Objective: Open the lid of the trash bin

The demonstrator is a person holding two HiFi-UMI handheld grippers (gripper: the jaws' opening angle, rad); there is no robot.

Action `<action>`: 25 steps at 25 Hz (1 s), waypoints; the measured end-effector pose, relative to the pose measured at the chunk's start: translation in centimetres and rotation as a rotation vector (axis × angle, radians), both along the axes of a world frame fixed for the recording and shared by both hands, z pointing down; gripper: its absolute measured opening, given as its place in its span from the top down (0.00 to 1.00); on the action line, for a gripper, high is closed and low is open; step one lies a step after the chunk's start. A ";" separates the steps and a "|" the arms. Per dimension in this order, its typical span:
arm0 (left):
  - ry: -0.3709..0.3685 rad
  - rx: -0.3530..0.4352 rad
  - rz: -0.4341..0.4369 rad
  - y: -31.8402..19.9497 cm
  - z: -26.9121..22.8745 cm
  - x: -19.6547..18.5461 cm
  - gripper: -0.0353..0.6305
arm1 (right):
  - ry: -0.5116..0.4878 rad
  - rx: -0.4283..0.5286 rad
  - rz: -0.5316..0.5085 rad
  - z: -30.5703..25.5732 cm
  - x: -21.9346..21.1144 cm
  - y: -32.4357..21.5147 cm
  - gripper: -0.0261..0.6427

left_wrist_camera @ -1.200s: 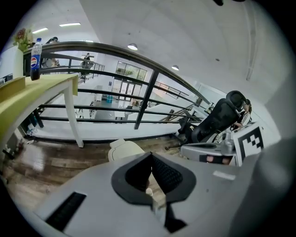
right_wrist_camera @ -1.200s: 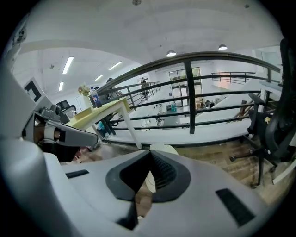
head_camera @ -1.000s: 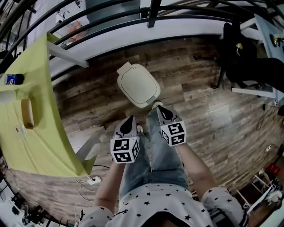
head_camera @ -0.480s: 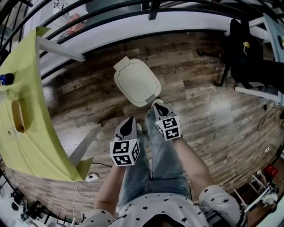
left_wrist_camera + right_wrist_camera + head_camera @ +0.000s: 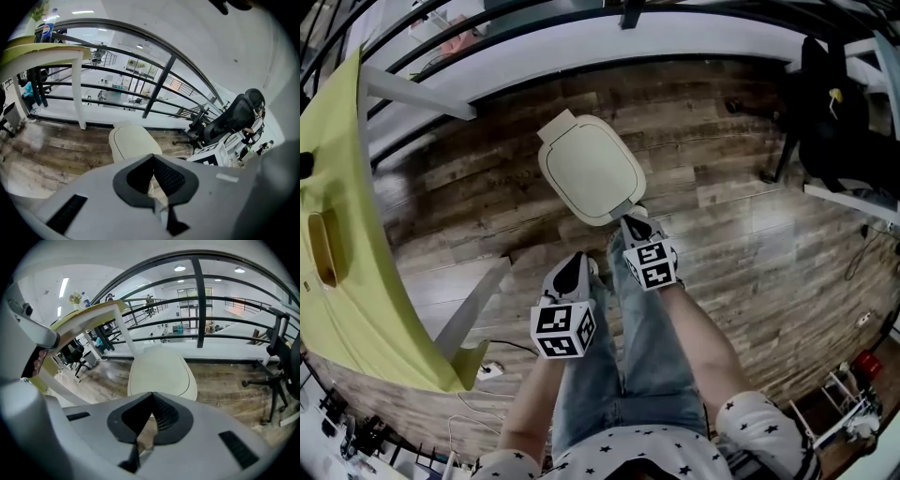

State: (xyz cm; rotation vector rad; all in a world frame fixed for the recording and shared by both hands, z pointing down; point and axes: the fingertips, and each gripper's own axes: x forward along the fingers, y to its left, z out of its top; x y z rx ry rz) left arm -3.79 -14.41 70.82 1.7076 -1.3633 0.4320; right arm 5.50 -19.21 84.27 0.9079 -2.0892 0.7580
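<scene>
Trash bin lid [image 5: 591,169] sits closed. Head view places right gripper [image 5: 632,223] beside its edge, left gripper [image 5: 577,258] behind; gripper views show both jaws pressed together, empty.

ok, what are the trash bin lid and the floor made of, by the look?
Trash bin lid: likely moulded plastic, cream, satin finish. The surface is smooth and in one piece, with rounded corners and a moulded groove near the rim.
Floor: wood-look planks, grey-brown, with a slight sheen. Grain and plank seams show. Real wood, laminate or vinyl: can't tell.
</scene>
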 end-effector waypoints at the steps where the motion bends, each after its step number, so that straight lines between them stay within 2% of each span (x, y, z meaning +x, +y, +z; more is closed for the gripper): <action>1: 0.001 -0.003 -0.003 0.1 0.3 0.0 0.94 | 0.007 -0.004 -0.005 0.6 0.0 0.0 0.97; 16: 0.010 -0.034 -0.031 0.7 3.5 0.1 0.94 | 0.098 -0.079 -0.033 7.0 0.9 0.3 0.97; 25: 0.017 -0.041 -0.043 0.8 4.3 0.0 0.94 | 0.087 -0.075 -0.019 7.6 0.9 0.2 0.97</action>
